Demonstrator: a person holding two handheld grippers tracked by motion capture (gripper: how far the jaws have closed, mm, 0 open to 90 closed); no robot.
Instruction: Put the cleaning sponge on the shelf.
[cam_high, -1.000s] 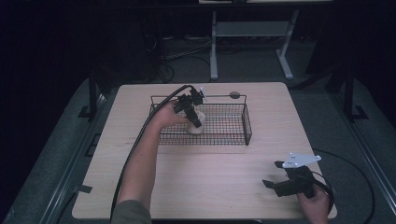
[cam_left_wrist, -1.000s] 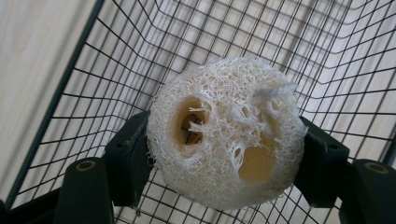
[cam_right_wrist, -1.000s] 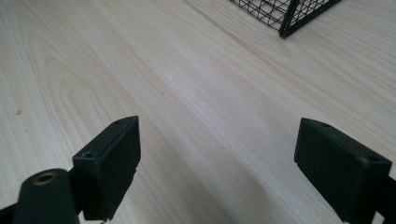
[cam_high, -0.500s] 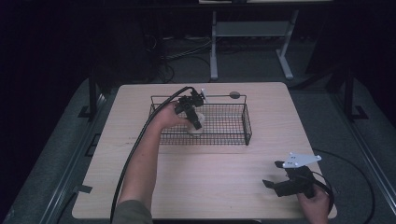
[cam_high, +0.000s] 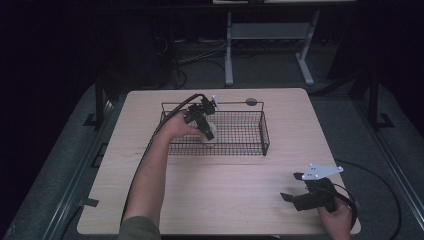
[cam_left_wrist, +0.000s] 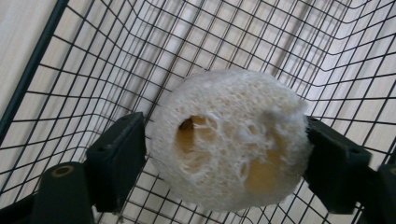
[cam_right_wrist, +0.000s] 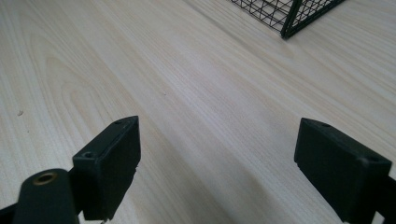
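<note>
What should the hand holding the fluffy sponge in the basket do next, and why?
Probably open the jaws and let go. The left gripper clamps the round cream loofah sponge low inside the black wire basket, just above its mesh floor, so it seems ready to be dropped there.

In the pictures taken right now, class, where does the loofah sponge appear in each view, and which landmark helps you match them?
High view: the loofah sponge sits left of centre, in the wire basket's left part, at the left gripper.
Left gripper view: the sponge lies mid-frame between the black jaws, with basket mesh behind it.
Right gripper view: table wood and open jaws, with no sponge there.
Shared landmark: the wire basket, whose corner shows at the top here.
</note>
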